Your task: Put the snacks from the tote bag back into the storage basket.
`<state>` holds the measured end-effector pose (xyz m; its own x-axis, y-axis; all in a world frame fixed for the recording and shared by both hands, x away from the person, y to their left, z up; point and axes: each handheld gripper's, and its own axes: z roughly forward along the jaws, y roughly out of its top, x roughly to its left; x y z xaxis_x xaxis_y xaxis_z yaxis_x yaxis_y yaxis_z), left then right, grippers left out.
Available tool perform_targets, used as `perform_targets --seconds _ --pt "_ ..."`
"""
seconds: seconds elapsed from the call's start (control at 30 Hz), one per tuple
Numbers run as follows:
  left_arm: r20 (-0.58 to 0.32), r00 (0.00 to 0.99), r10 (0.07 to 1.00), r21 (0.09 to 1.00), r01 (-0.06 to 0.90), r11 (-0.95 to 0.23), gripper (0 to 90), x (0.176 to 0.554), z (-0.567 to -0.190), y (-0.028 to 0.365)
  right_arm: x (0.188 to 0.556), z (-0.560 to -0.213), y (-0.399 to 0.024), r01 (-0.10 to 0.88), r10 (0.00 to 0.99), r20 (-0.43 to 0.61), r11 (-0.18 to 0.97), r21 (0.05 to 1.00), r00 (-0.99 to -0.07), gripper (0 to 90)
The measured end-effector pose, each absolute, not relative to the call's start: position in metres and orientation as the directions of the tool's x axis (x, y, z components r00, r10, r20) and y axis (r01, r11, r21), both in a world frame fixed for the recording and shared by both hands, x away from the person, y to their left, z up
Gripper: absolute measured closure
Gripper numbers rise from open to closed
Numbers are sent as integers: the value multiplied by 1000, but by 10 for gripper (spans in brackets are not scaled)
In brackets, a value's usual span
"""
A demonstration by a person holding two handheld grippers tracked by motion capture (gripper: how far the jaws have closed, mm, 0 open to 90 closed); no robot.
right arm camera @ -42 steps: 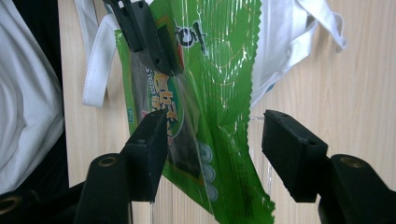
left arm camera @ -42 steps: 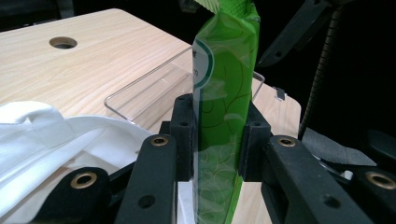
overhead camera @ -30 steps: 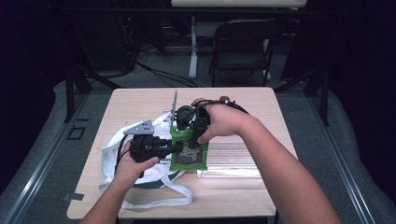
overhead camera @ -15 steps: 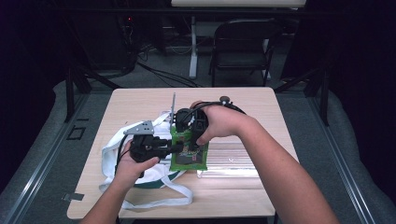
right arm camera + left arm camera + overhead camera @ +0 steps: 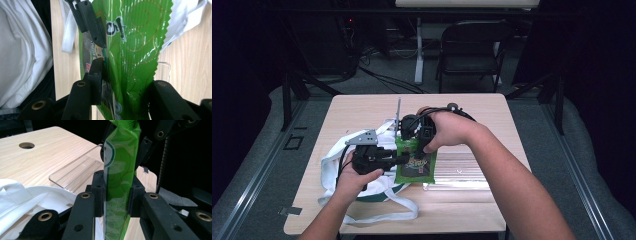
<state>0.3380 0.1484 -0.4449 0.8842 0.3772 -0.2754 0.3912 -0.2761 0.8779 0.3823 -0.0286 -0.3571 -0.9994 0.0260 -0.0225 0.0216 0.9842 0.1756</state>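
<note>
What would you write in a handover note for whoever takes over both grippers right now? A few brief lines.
Left gripper: shut on the green snack packet, holding it on edge.
Right gripper: jaws have just been closing on the packet's far end; one pad is on it, the other is hidden behind the film.
White cloth bag lies under the left hand; a clear plastic tray sits beside it on the table.
Done: packet lifted.
Left: probably placing it in the bag or tray.

A light wooden table (image 5: 472, 107) carries a white cloth bag (image 5: 329, 165) and a clear tray (image 5: 462, 172).
</note>
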Motion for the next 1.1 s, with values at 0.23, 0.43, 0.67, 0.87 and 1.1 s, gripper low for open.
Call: perform_targets --seconds 0.23,0.43,0.67,0.87,1.1 --pt "-268 891 367 881 381 -281 725 338 -445 147 383 -356 -31 24 26 -6 983 180 -1000 702" --pt "-271 893 359 881 380 -281 707 338 -446 146 383 -355 -32 26 25 8 984 174 -1000 741" --pt "-277 892 358 882 384 -274 683 339 -447 147 382 -354 -32 21 20 9 984 175 -1000 749" --pt "-298 883 363 873 406 -271 638 341 -448 147 381 -353 -31 14 15 -2 986 167 -1000 750" --pt "-312 872 377 867 423 -263 595 342 -449 148 382 -354 -34 16 19 -15 989 146 -1000 749"
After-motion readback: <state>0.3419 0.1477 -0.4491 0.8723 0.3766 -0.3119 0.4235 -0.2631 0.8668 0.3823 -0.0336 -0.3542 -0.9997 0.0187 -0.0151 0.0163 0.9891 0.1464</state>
